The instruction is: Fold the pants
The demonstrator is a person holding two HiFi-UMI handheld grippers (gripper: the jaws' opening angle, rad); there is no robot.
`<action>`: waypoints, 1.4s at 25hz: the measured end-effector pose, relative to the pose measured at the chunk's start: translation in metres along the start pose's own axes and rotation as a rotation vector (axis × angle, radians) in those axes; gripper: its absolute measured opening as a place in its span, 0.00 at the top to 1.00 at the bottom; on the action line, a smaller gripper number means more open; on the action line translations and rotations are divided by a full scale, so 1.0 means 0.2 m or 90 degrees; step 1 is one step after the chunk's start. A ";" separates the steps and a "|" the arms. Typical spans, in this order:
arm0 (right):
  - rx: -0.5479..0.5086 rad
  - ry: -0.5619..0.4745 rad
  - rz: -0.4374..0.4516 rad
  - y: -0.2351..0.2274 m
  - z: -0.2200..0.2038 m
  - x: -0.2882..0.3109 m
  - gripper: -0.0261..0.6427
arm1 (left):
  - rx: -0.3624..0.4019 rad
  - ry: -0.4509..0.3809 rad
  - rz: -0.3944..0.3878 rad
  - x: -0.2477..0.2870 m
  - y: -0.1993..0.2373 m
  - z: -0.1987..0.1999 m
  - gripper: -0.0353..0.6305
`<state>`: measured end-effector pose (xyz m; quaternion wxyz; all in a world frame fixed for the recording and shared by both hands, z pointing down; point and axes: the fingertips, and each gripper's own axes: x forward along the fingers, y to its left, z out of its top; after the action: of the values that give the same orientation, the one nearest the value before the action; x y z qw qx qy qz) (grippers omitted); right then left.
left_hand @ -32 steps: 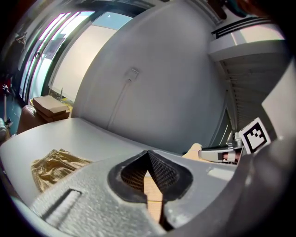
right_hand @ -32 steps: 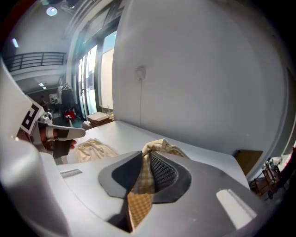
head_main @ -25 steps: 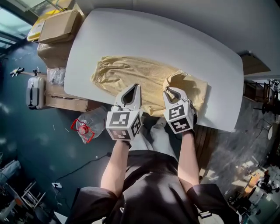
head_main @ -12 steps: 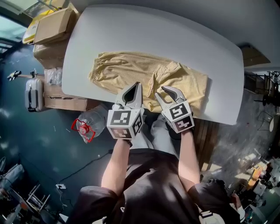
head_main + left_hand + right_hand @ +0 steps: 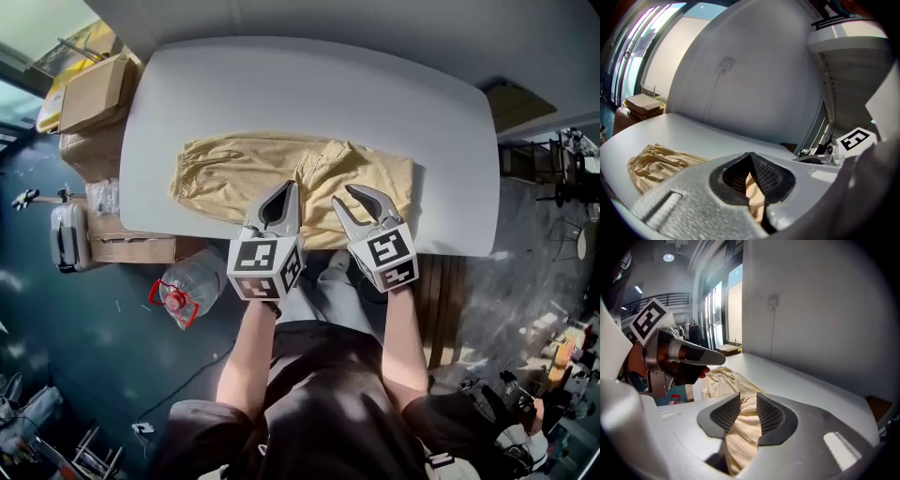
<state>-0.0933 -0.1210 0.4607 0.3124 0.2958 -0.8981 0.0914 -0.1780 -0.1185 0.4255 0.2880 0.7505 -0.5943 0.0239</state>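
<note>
The yellow pants (image 5: 244, 169) lie flat across the white table (image 5: 309, 84), with one end folded over the middle. My left gripper (image 5: 284, 187) hovers over their near edge, its fingertips touching and nothing between them. In the left gripper view the cloth (image 5: 651, 161) shows beyond the shut left gripper (image 5: 750, 155). My right gripper (image 5: 354, 199) stands open just to the right, above the folded part. Its jaws have just opened and then eased in slightly. The pants (image 5: 722, 380) show through the right gripper's (image 5: 748, 399) gap, but the pads do not press on them.
The table's near edge runs right under both grippers. On the floor to the left are cardboard boxes (image 5: 89, 94), a small suitcase (image 5: 67, 234) and a water bottle with a red handle (image 5: 187, 281). The left gripper (image 5: 693, 357) shows close beside in the right gripper view.
The right gripper has let go of the raised fold of cloth and opened. That fold now lies flat on the pants. The left gripper stays shut.
</note>
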 end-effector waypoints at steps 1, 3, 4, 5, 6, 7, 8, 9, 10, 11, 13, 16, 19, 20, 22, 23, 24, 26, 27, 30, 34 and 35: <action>0.001 -0.014 -0.009 -0.03 0.02 -0.04 0.79 | 0.007 0.000 -0.007 0.02 -0.04 0.01 0.94; 0.011 -0.042 -0.034 -0.11 0.06 -0.11 0.79 | 0.019 -0.001 -0.023 0.05 -0.11 0.04 0.94; 0.022 -0.056 -0.049 -0.16 0.07 -0.16 0.79 | 0.024 -0.002 -0.032 0.07 -0.15 0.05 0.94; 0.039 -0.072 -0.069 -0.22 0.08 -0.20 0.79 | 0.030 -0.002 -0.042 0.10 -0.19 0.06 0.94; 0.059 -0.087 -0.090 -0.28 0.08 -0.25 0.79 | 0.036 -0.001 -0.051 0.12 -0.24 0.06 0.94; 0.083 -0.101 -0.112 -0.35 0.07 -0.30 0.79 | 0.042 0.002 -0.061 0.15 -0.28 0.06 0.94; 0.109 -0.112 -0.133 -0.41 0.06 -0.35 0.78 | 0.047 0.008 -0.070 0.17 -0.32 0.05 0.94; 0.132 -0.119 -0.152 -0.47 0.03 -0.40 0.77 | 0.050 0.016 -0.077 0.21 -0.37 0.04 0.94; 0.152 -0.120 -0.167 -0.52 -0.01 -0.45 0.75 | 0.051 0.024 -0.085 0.24 -0.41 0.02 0.94; 0.169 -0.117 -0.182 -0.56 -0.07 -0.50 0.73 | 0.051 0.032 -0.092 0.27 -0.45 -0.01 0.94; 0.200 -0.105 -0.214 -0.64 -0.19 -0.59 0.72 | 0.055 0.050 -0.113 0.32 -0.56 -0.07 0.94; 0.258 -0.087 -0.251 -0.74 -0.38 -0.70 0.71 | 0.074 0.075 -0.145 0.37 -0.72 -0.16 0.94; 0.298 -0.065 -0.251 -0.77 -0.53 -0.72 0.69 | 0.085 0.103 -0.157 0.40 -0.80 -0.26 0.94; 0.309 -0.054 -0.242 -0.75 -0.58 -0.71 0.68 | 0.086 0.113 -0.156 0.41 -0.80 -0.30 0.94; 0.330 -0.029 -0.216 -0.70 -0.68 -0.66 0.66 | 0.086 0.135 -0.151 0.42 -0.80 -0.37 0.94; 0.339 -0.016 -0.203 -0.67 -0.73 -0.62 0.65 | 0.085 0.144 -0.149 0.42 -0.79 -0.41 0.94; 0.347 -0.003 -0.190 -0.64 -0.78 -0.59 0.65 | 0.083 0.153 -0.146 0.42 -0.79 -0.45 0.94; 0.361 0.021 -0.164 -0.58 -0.88 -0.52 0.64 | 0.075 0.166 -0.137 0.42 -0.76 -0.52 0.94; 0.369 0.031 -0.151 -0.56 -0.92 -0.48 0.64 | 0.070 0.172 -0.132 0.42 -0.74 -0.56 0.94; 0.386 0.049 -0.132 -0.53 -1.01 -0.41 0.64 | 0.056 0.188 -0.116 0.42 -0.69 -0.65 0.94; 0.390 0.060 -0.124 -0.52 -1.06 -0.36 0.64 | 0.039 0.204 -0.094 0.40 -0.62 -0.75 0.94; 0.389 0.064 -0.120 -0.51 -1.06 -0.35 0.64 | 0.035 0.209 -0.090 0.38 -0.60 -0.78 0.94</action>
<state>0.1184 -0.0972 0.5832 0.2598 0.4527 -0.7812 0.3423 0.0016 -0.0987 0.5355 0.3613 0.7841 -0.4842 0.1420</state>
